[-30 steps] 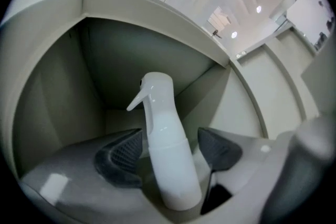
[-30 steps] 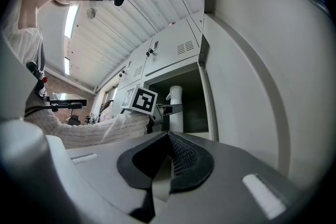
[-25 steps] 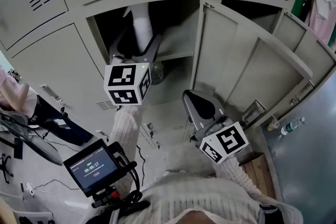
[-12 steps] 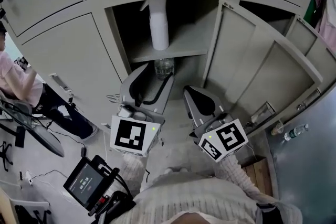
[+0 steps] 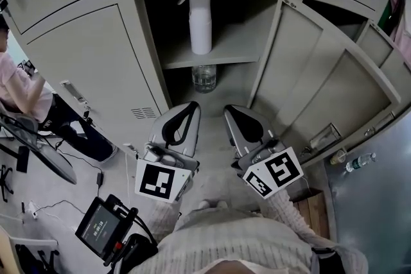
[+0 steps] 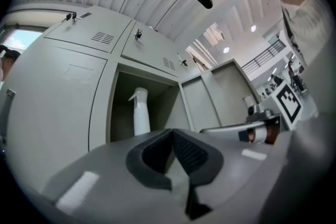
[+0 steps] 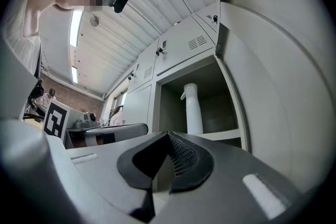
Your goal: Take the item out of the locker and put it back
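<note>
**Head view.** The locker (image 5: 146, 42) stood open, its door (image 5: 321, 93) swung out toward 3 o'clock. The spray bottle (image 5: 200, 25) stood upright on the shelf (image 5: 231, 59) at 12 o'clock in the compartment. A glass jar (image 5: 204, 77) stood just below the shelf. One second earlier the left gripper (image 5: 187, 109) was raised inside the compartment, right at the bottle. It had since withdrawn and dropped to 6 o'clock of the opening, well apart from the bottle. The right gripper (image 5: 234, 113) sat just beside it, at its 3 o'clock, with little change of place.

**Left gripper view.** The fingers (image 6: 152, 155) of the left gripper (image 6: 172, 134) had just been closing and were now together, with nothing between them. The spray bottle (image 6: 140, 115) was visible beyond them at 11 o'clock, free on its shelf.

**Right gripper view.** The fingers (image 7: 184, 162) of the right gripper (image 7: 167, 136) were likewise together and empty. The spray bottle (image 7: 193, 110) stood at 12 o'clock, upright on the shelf (image 7: 223, 135).

**Assessment.** The bottle was back in the locker and released, and both grippers were clear. The put-back step was judged complete. The open door was the only item that might remain.
</note>
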{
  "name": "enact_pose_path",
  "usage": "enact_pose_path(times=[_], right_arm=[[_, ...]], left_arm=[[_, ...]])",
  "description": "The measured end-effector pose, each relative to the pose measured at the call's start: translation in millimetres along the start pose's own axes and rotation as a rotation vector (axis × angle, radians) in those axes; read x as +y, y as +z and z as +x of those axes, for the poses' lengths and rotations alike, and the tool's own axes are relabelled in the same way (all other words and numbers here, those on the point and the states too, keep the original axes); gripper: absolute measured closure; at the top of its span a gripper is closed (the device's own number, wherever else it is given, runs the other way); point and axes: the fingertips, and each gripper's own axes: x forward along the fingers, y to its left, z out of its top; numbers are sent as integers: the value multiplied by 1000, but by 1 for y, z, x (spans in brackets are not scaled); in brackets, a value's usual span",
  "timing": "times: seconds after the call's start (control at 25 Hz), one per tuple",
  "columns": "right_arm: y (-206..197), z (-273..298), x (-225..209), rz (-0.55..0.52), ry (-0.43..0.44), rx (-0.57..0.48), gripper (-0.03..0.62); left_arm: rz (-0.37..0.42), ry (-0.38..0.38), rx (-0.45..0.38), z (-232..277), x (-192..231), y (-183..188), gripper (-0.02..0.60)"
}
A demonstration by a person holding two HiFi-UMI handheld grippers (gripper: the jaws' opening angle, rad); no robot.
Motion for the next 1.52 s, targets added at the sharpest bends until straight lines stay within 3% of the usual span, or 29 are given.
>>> enact_pose_path(times=[0.32,0.72,1.08,1.52], right_arm=[[-5,-3,8,-16,37,4,595],[-4,-4,-4,-37,-13,3,595],[-9,-3,-3,-88,16,51,595],[-12,-5,-8,-109,14,64,595]], left_arm=[[-67,-62,50,1,-9,-18,574],[-76,-192,50,10,-32,-20,574],[-106,-195,38,12,-32,-24,574],[-90,-196,18,13,-32,-17,574]])
